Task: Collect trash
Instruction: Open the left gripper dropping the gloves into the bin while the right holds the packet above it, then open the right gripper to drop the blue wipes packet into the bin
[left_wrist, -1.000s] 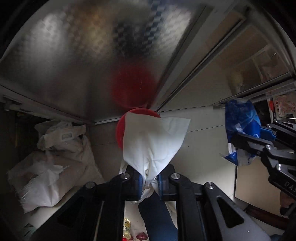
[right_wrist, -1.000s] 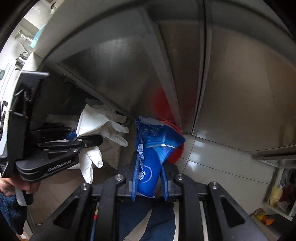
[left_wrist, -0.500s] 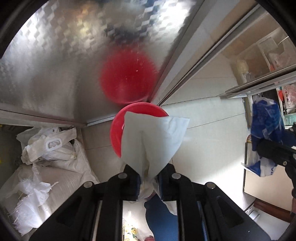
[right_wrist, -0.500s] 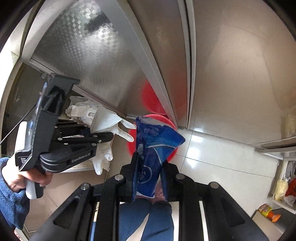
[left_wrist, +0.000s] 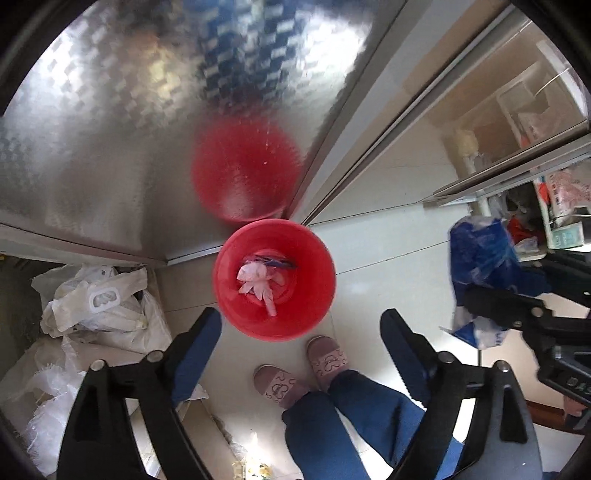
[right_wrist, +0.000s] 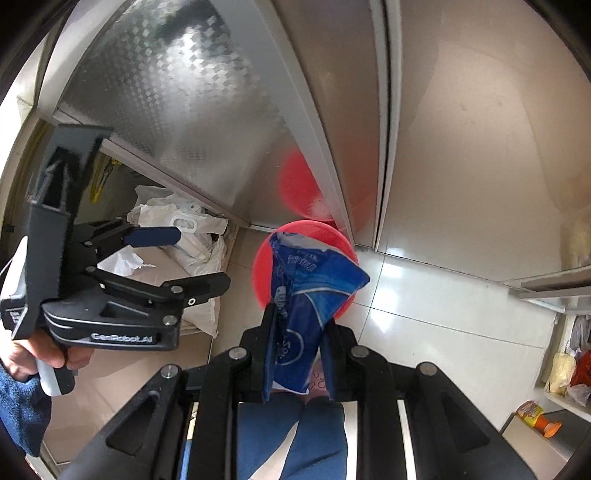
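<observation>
A red bin (left_wrist: 240, 295) stands on the tiled floor against a steel cabinet; it also shows in the right wrist view (right_wrist: 264, 266). A white glove (left_wrist: 258, 280) lies crumpled inside it on some blue trash. My left gripper (left_wrist: 301, 332) is open and empty, held above the bin; it also shows in the right wrist view (right_wrist: 192, 258). My right gripper (right_wrist: 299, 325) is shut on a blue plastic wrapper (right_wrist: 306, 295), held above and to the right of the bin. The wrapper also shows in the left wrist view (left_wrist: 480, 266).
White sacks and plastic bags (left_wrist: 99, 306) are piled left of the bin. The steel cabinet door (left_wrist: 147, 110) reflects the bin. The person's slippered feet (left_wrist: 325, 358) stand just in front of the bin. Shelves with clutter (right_wrist: 569, 369) are at the right.
My left gripper opened and let go of the white glove, which dropped into the red bin. Both grippers tilted further down towards the floor. The right one still holds the wrapper.
</observation>
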